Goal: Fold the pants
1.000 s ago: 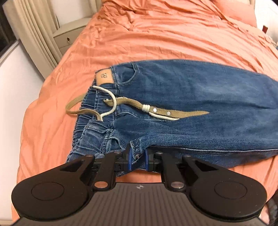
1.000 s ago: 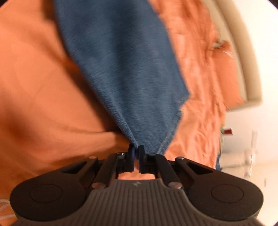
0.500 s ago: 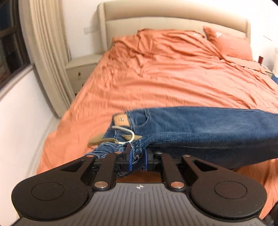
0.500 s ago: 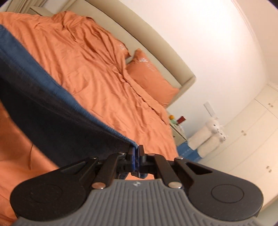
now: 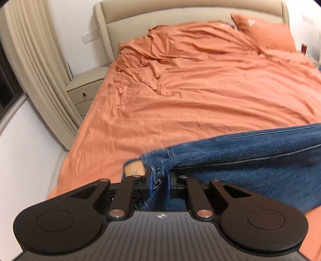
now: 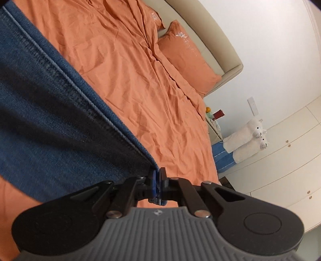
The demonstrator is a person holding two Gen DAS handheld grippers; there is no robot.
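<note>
Blue denim pants point(image 5: 250, 160) held up over the near part of a bed, stretched between the two grippers; in the left wrist view the cloth runs from the clamp out to the right edge, a dark side seam along it. Tan leather patch point(image 5: 134, 169) at the waistband just left of the clamp; its marking too blurred to read. No other writing legible on the pants. Left gripper point(image 5: 159, 181): jaws nearly together, clamped on a bunched fold of waistband denim with stitching and a small rivet between the blue pads; tool angled downward toward the mattress. Right gripper point(image 6: 157, 184): jaws pressed tight together on a thin edge of the pant leg point(image 6: 60, 124), a scrap of denim poking out below the pads; tool rolled, so the bed appears tilted in its view. The leg fabric fans out leftward from that clamp, hem seam running diagonally. Beneath: orange duvet point(image 5: 180, 90), wrinkled. Orange pillow point(image 6: 188, 58) with pale embroidery, against a beige padded headboard point(image 5: 180, 14). Beige nightstand point(image 5: 86, 92) and curtain point(image 5: 36, 70) at the left. White plush toys point(image 6: 248, 138) by white cabinets point(image 6: 291, 160).
</note>
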